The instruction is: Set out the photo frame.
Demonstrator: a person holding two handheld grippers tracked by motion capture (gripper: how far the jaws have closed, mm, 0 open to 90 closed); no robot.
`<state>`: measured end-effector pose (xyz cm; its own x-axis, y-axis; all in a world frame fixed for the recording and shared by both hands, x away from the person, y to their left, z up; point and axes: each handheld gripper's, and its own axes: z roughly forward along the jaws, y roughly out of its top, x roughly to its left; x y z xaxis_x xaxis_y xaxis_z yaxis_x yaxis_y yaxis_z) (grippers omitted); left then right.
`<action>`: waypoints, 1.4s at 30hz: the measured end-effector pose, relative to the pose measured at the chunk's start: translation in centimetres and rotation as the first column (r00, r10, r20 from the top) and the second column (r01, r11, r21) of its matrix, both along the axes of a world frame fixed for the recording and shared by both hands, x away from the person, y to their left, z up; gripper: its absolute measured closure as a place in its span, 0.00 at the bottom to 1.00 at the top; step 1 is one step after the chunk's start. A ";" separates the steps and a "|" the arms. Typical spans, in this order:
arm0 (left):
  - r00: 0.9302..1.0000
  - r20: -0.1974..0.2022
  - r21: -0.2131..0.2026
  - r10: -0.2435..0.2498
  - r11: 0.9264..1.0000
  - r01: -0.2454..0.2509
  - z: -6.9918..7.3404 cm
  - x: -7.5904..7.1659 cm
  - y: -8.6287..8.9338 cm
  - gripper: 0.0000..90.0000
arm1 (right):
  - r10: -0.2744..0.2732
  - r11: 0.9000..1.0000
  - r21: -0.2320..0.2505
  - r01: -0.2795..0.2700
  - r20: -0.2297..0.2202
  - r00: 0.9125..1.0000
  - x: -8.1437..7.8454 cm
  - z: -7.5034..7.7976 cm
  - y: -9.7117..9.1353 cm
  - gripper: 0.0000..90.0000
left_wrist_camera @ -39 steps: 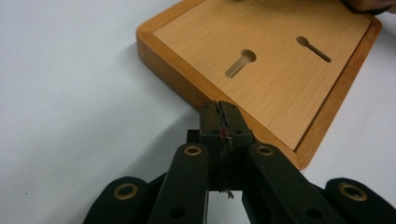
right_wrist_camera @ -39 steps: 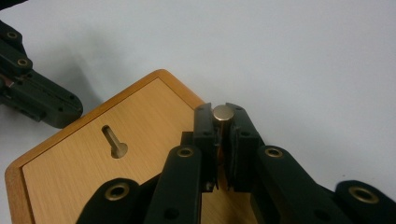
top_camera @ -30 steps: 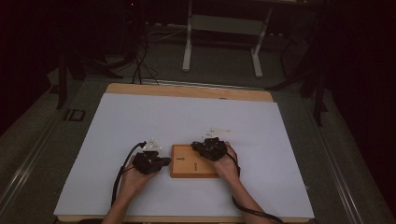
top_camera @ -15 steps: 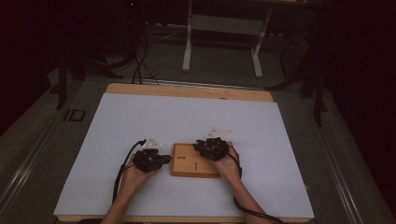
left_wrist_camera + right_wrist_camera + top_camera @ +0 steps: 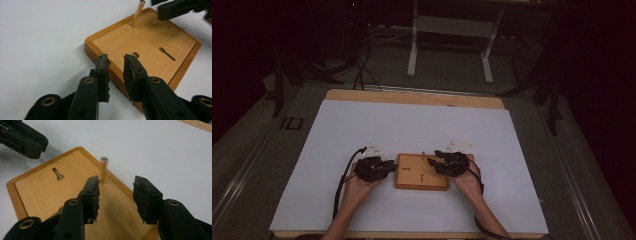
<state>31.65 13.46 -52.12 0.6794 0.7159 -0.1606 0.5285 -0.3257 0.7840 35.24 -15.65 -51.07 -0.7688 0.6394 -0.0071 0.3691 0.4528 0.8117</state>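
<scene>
1. Wooden board [image 5: 422, 172] lies on the white table [image 5: 412, 125], between both grippers.
2. Brass peg [image 5: 103, 170] stands upright near the board's far edge.
3. Left gripper [image 5: 116, 62] has just been opening, jaws apart over the board's edge, empty.
4. Right gripper [image 5: 117, 187] has likewise been opening, gripping nothing, the peg just beyond.

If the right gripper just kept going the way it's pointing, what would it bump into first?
Probably the brass peg standing upright in the wooden board. It rises just ahead of the right gripper, nearer its left jaw, so it might slip between the open jaws.
</scene>
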 end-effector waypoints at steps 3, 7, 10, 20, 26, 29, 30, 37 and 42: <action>1.000 0.018 0.020 -0.011 1.000 0.010 0.2 -0.3 -0.2 0.80 | -0.013 1.000 0.021 0.014 -0.017 1.000 -0.6 0.1 -1.1 0.61; 1.000 0.021 0.015 -0.013 1.000 0.012 0.4 -0.2 -0.4 0.74 | -0.025 1.000 0.013 0.025 -0.013 1.000 -1.6 -0.1 -2.3 0.57; 1.000 0.027 0.007 0.000 1.000 0.000 0.8 0.0 -0.6 0.72 | -0.040 0.999 0.017 0.040 -0.011 0.999 -2.0 -0.5 -3.1 0.55; 0.996 0.058 0.027 -0.071 0.997 0.069 1.4 1.0 -2.8 0.80 | -0.072 0.997 0.025 0.073 -0.037 0.997 -2.6 -1.7 -4.3 0.56; 0.995 0.053 0.024 -0.088 0.996 0.087 1.5 2.0 -3.8 0.84 | -0.061 0.997 0.045 0.061 -0.009 0.998 -2.9 -1.4 -4.6 0.56; 0.995 0.050 0.019 -0.083 0.996 0.082 1.6 2.6 -4.2 0.84 | -0.060 0.997 0.045 0.061 -0.013 0.998 -2.9 -1.5 -4.6 0.56; 0.995 0.052 0.021 -0.085 0.996 0.084 1.6 2.7 -4.4 0.84 | -0.060 0.997 0.044 0.061 -0.015 0.998 -2.9 -1.5 -4.6 0.56; 0.992 0.049 0.051 -0.120 0.992 0.118 1.3 3.5 -5.9 0.84 | -0.060 0.997 0.047 0.060 -0.017 0.998 -2.9 -1.6 -4.7 0.56; 0.990 0.043 0.060 -0.137 0.989 0.134 1.1 4.1 -6.9 0.84 | -0.062 0.997 0.048 0.063 -0.018 0.998 -2.8 -1.6 -4.8 0.56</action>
<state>35.70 6.57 -51.06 0.7765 0.6240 -0.0879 0.4395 -0.4364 0.7851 32.42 -20.46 -52.71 -0.7271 0.6856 0.0372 0.4088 0.3888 0.8257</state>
